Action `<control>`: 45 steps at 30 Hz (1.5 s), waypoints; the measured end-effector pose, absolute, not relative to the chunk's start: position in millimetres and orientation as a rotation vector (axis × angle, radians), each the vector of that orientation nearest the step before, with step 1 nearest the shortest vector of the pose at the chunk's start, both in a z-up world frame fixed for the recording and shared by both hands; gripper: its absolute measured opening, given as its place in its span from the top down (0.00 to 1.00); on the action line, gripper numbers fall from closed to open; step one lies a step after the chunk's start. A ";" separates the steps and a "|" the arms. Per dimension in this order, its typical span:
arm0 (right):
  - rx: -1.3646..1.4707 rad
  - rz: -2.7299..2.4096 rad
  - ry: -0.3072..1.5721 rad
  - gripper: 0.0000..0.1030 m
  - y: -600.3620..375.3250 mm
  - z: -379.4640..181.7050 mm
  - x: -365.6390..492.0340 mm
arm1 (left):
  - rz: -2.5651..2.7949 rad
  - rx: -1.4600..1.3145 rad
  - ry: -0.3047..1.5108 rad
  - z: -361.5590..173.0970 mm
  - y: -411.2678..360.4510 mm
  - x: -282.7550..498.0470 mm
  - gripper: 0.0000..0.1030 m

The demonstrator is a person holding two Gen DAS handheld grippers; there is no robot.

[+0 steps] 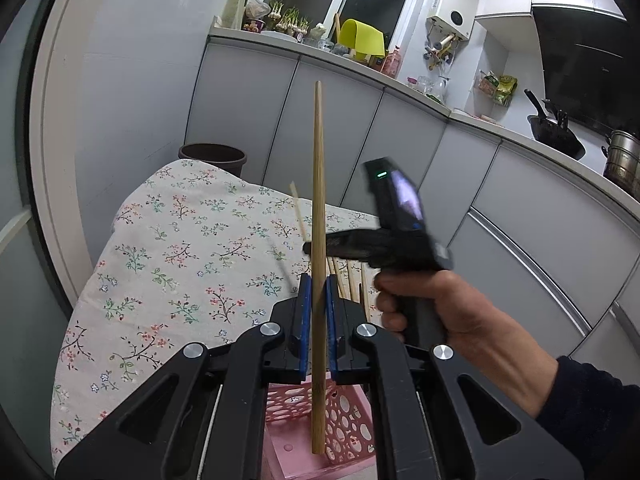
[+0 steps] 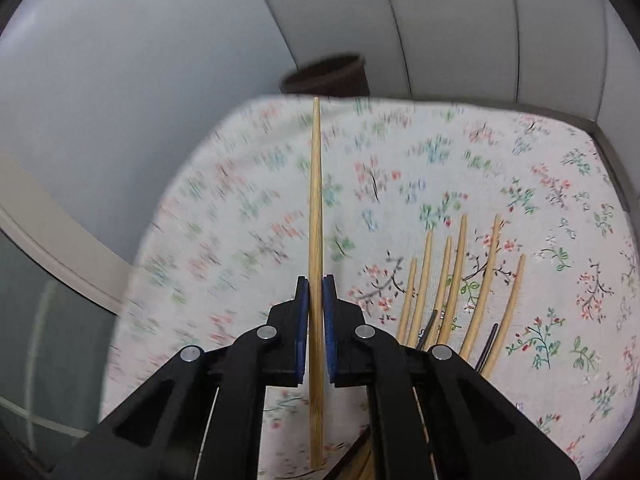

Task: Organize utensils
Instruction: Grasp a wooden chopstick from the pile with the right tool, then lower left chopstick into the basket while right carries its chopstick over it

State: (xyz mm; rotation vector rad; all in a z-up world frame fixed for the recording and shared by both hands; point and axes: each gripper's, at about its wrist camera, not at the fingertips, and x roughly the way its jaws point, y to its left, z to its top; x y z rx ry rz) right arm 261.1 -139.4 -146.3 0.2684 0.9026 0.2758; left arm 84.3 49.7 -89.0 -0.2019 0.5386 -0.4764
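1. Floral tablecloth [image 2: 248, 216] covers the table under both of your tools; a dark brown bin [image 1: 212, 157] stands beyond its far edge, against the grey cabinets [image 1: 328, 120].
2. Pink perforated basket [image 1: 344, 412] sits directly below your left gripper, at the near edge of the cloth.
3. Your right hand [image 1: 436, 308] grips the handle of the right gripper [image 2: 316, 288], just right of the left tool.
4. Left gripper [image 1: 316, 288]: blue pads closed on a bamboo chopstick [image 1: 318, 240], upright, its lower end over the basket.
5. Right gripper: clamped on a second chopstick [image 2: 316, 216], pointing away over the cloth.
6. Loose chopsticks [image 2: 456, 280] lie fanned on the cloth just right of the right gripper, with a few thin dark sticks [image 2: 430, 324] among them.
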 end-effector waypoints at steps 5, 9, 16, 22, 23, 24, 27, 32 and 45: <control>0.340 0.262 0.759 0.93 -154.9 -114.7 216.3 | -0.473 -0.208 0.527 -88.8 53.0 79.9 0.94; 0.403 0.290 0.613 0.93 -158.9 -85.6 174.7 | -0.469 -0.203 0.522 -90.3 53.0 77.9 0.94; 0.450 0.325 0.377 0.93 -135.8 -56.5 103.2 | -0.477 -0.203 0.480 -92.5 53.7 71.2 0.94; 0.389 0.331 0.321 0.93 -100.7 -67.2 62.6 | -0.483 -0.186 0.447 -102.3 58.4 63.3 0.94; 0.390 0.321 0.324 0.93 -101.1 -74.1 61.0 | -0.485 -0.183 0.439 -102.4 59.1 61.3 0.94; 0.396 0.315 0.328 0.93 -102.4 -78.5 60.6 | -0.485 -0.179 0.433 -102.8 59.9 59.5 0.94; 0.401 0.303 0.331 0.93 -105.8 -87.2 57.5 | -0.487 -0.163 0.435 -105.2 58.9 57.2 0.94; 0.364 0.299 0.329 0.93 -101.3 -92.5 54.6 | -0.485 -0.154 0.440 -110.1 59.6 55.1 0.93; 0.318 0.306 0.340 0.93 -86.2 -107.0 49.9 | -0.477 -0.155 0.483 -117.8 65.9 51.8 0.92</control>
